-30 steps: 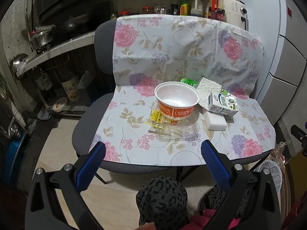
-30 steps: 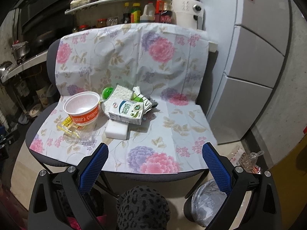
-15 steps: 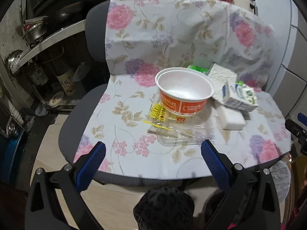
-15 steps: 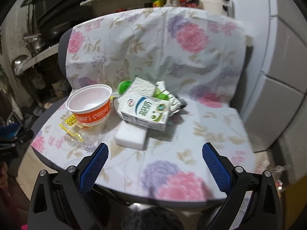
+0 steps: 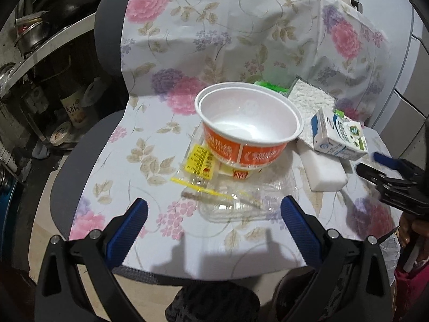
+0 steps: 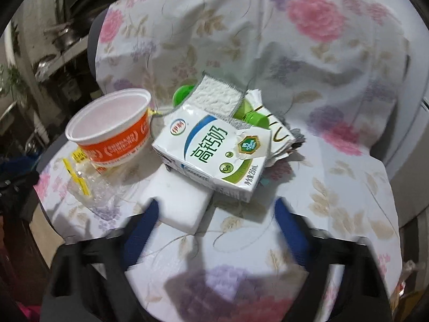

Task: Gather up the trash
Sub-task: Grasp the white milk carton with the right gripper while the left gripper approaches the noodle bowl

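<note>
The milk carton (image 6: 214, 155) lies on its side on the flower-patterned cloth (image 6: 348, 187) covering the chair seat, its long axis running from upper left to lower right in the right wrist view, one end propped on a white foam block (image 6: 179, 201). Left of it stands an empty orange noodle bowl (image 5: 248, 128) on a clear plastic wrapper (image 5: 230, 198); behind it lie a white textured pad (image 6: 217, 96) and green bottle caps (image 6: 254, 119).

The right gripper (image 6: 215, 214) is the nearer one: the carton sits just ahead of its blue pads, slightly above centre. Its jaws have just been closing, yet they stand partly open with nothing between them. The left gripper (image 5: 214, 214) hovers before the wrapper and bowl, jaws wide and empty. The carton looks like the next pick for the right hand.
</note>
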`<state>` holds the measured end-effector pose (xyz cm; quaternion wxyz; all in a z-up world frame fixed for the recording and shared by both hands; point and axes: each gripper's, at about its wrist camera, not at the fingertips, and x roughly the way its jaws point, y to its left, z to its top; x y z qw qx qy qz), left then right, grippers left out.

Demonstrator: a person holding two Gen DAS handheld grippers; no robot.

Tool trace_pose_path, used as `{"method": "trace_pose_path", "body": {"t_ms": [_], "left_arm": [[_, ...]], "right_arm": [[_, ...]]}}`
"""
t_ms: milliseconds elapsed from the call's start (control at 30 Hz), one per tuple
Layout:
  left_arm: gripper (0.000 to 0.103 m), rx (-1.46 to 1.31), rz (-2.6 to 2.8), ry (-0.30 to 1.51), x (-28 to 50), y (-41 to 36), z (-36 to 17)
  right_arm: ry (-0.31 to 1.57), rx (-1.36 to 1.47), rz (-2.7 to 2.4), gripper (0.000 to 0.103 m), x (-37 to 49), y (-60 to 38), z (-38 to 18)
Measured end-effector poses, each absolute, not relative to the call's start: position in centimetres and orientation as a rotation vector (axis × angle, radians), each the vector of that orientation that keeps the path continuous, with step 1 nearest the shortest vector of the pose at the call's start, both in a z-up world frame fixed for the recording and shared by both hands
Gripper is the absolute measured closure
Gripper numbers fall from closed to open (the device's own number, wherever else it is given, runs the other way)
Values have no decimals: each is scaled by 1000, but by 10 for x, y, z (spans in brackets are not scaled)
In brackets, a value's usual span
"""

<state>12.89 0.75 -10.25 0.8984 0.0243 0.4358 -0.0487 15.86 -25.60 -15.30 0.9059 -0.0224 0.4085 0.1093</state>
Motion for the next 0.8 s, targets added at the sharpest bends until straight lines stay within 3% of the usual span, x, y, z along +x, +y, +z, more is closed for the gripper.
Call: {"method": "trace_pose_path", "body": {"t_ms": [133,333,400,533,800], "left_arm": [[7,34,-116,898,132,8,-103],[7,20,-111,900,130,15,-104],[7,18,-116,900,128,18,-104],[7,18,-121,898,127,21,-105],[7,12,-160,899,137,11,-107]], "right_arm": [[880,-23,259,53,167,-253,-159],[875,-11,467,54,152,-226,-148],[842,-54,432,51,147,-222,-140],[741,-105,369,13,142,-229,-126],[823,-58,449,13,198,-248,-147]]}}
